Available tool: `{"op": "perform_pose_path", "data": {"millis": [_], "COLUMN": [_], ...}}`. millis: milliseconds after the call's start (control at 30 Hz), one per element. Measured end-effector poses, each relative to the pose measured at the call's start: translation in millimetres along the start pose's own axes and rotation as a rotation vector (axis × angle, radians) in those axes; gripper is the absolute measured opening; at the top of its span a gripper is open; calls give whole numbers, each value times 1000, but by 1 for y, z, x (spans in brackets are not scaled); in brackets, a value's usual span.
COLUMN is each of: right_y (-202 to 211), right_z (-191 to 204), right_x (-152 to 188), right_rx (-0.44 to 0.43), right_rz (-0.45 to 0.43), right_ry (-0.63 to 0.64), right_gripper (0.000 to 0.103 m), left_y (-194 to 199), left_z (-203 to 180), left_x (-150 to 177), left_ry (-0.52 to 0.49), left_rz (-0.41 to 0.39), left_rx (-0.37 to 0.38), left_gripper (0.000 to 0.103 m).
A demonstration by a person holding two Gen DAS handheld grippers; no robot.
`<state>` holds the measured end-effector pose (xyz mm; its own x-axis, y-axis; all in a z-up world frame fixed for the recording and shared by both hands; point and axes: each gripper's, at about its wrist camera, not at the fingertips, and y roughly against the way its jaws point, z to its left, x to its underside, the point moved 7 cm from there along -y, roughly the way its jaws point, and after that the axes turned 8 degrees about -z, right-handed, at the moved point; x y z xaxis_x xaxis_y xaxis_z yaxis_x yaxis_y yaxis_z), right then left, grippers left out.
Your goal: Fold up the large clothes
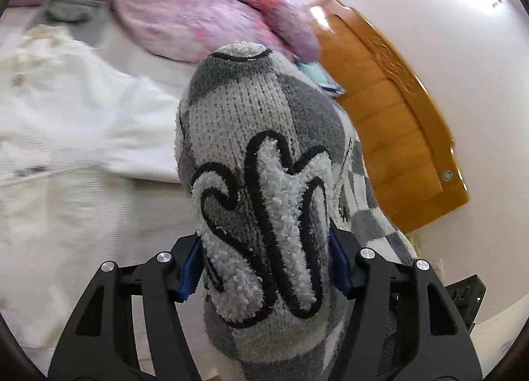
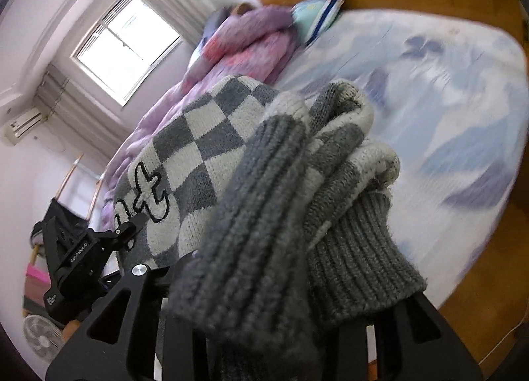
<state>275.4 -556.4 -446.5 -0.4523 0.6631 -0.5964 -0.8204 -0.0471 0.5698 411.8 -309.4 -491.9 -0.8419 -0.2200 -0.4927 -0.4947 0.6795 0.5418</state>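
the bed [image 2: 463, 90] takes up most of the room, blue-and-white patterned sheet on it, wooden headboard [image 1: 390, 109] at one end, and a pink-purple quilt [image 1: 185, 7] heaped along the far side. a white garment [image 1: 72, 109] is spread flat on the mattress too.

the grey-and-white checkered sweater [image 1: 261, 156] is off the bed, hanging in the air between the two tools. the left gripper [image 1: 266, 265] has its blue pads squeezed in on a fat bunch of knit with the fuzzy black-outlined lettering. the right gripper [image 2: 264, 295] is buried under the ribbed grey cuffs; its fingers are hidden so i can't tell how far open they are, though the fabric seems draped over and caught there.

my worry: both grabs are thick wads, not clean edges. laid down like this it'll likely land bunched and twisted, or the heavy knit slips out on the right since that grip looks loose. it could also drop onto the white garment and tangle.
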Motion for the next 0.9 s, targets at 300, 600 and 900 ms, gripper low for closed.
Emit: {"op": "perform_pose_path", "data": {"millis": [300,600,900], "right_y": [-22,-89,-78], "right_z": [-152,-257,-247], "right_x": [-43,44,35], "right_rx": [121,231,291], "right_rz": [-26,194,275], "right_ry": [-44,-230,-150], "right_gripper": [29,34,46], "left_y": [-158,-210,-188], "left_z": [-53,16,1], "left_x": [69,136,123], "left_ry": [-9,-41,-223], "left_rz": [120,239,194], "left_rx": [49,-133,-255], "left_gripper": [63,75,86]}}
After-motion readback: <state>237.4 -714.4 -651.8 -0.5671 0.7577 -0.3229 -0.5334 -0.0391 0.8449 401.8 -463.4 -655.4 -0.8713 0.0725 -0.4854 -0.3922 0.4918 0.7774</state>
